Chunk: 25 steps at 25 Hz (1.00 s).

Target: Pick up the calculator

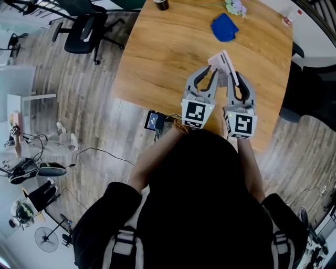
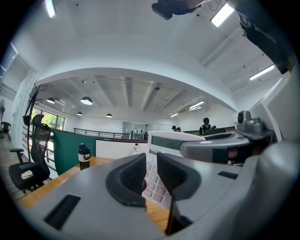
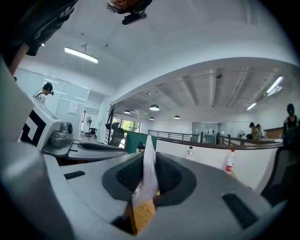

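I'm pinching the calculator (image 1: pixel 221 60) by its thin edge in the right gripper (image 3: pixel 149 177) so it's standing upright, while the left gripper (image 2: pixel 151 171), jaws nearly closed on nothing, is hovering just short of its keys as backup.

The calculator (image 1: pixel 222 62) is over the near right part of the desk (image 1: pixel 157 58), its edge between the jaws of the right tool (image 1: pixel 234 78). The left tool (image 1: pixel 210 71) is just beside it on the left, with the calculator in front of its jaws. Behind them a cloth (image 1: pixel 224 27) lies on the desk. Further back and to the left, a bottle (image 1: pixel 161 4) stands at the far edge. An office chair (image 1: pixel 84 29) stands on the floor (image 1: pixel 79 105), left of the desk.
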Tool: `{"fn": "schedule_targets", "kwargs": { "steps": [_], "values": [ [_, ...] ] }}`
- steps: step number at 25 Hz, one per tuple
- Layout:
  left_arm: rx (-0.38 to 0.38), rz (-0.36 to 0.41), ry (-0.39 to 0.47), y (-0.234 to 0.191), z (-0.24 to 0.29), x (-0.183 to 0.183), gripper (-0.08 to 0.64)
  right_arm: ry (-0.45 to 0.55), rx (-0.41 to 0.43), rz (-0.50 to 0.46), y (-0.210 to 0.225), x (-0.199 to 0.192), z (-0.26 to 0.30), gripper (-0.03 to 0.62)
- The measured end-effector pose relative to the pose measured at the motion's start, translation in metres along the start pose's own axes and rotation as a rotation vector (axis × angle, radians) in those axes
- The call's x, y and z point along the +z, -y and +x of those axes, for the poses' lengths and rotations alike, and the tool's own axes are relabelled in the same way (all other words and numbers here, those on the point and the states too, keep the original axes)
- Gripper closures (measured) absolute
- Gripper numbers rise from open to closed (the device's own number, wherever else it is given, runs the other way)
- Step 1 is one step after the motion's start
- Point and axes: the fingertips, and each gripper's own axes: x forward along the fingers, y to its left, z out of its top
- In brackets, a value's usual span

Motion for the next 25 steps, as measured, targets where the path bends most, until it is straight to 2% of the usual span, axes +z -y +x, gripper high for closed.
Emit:
{"fn": "schedule_targets", "kwargs": {
  "steps": [6,18,25],
  "values": [
    [-0.010,0.001,-0.027,0.001,-0.002,-0.010,0.477,-0.044,-0.005,0.045,-0.006,-0.011,0.001,0.520],
    [-0.043,-0.001,-0.083,0.011,0.002,-0.032,0.477,-0.158,-0.012,0.054,-0.007,-0.049,0.004,0.523],
    [-0.061,0.017,-0.101,0.020,0.002,-0.038,0.478,-0.168,-0.010,0.064,-0.009,-0.058,0.003,0.522]
  ]
}}
